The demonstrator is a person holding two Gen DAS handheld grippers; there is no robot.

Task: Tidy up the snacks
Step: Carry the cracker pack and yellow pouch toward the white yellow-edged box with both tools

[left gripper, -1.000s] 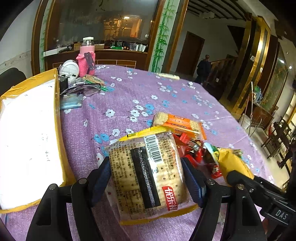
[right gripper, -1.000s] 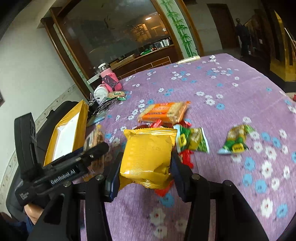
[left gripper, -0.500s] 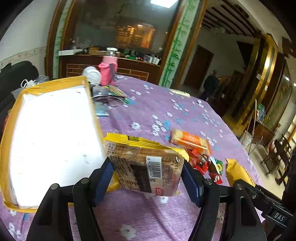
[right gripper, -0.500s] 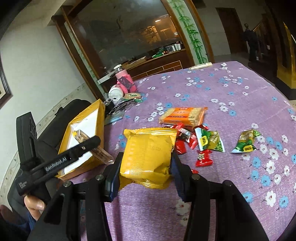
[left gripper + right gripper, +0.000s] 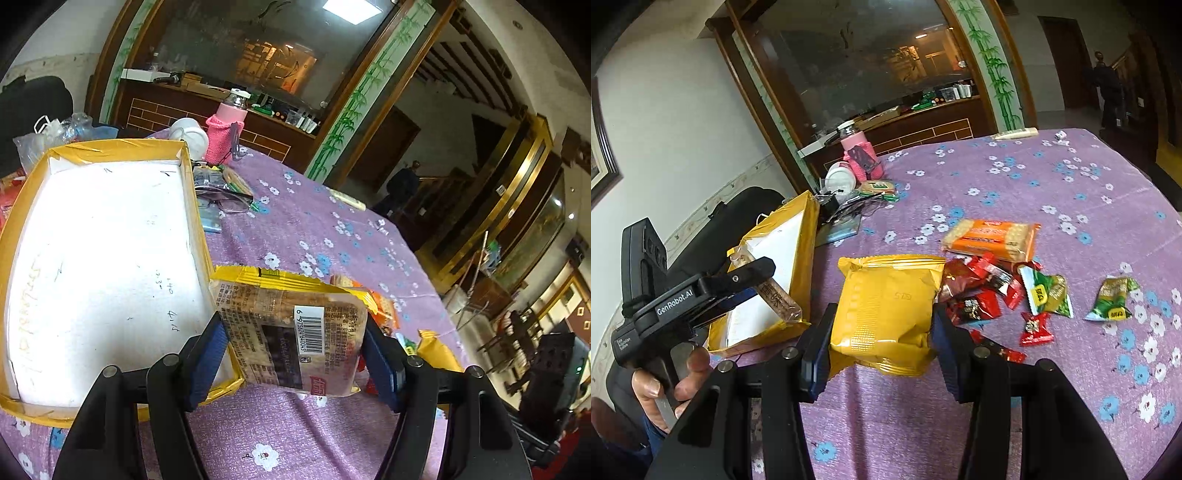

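Observation:
My left gripper (image 5: 295, 350) is shut on a clear cracker pack (image 5: 291, 332) with a barcode and holds it above the right rim of the yellow box (image 5: 107, 151), whose inside is white. The right wrist view shows that pack (image 5: 768, 291) over the box (image 5: 807, 229). My right gripper (image 5: 882, 339) is shut on a yellow snack bag (image 5: 886, 310) and holds it above the purple flowered tablecloth (image 5: 1052, 177). An orange cracker pack (image 5: 991, 238), red candies (image 5: 975, 291) and two green packets (image 5: 1047, 291) lie on the cloth to the right.
A pink-sleeved bottle (image 5: 227, 129), a white cup (image 5: 192, 134), glasses (image 5: 221, 199) and small clutter sit behind the box. A black chair (image 5: 738, 214) stands left of the table. A wooden counter lies beyond the table's far edge.
My left gripper has lifted the cracker pack and carried it left, from above the cloth to the box's rim. My right gripper has raised the yellow bag slightly.

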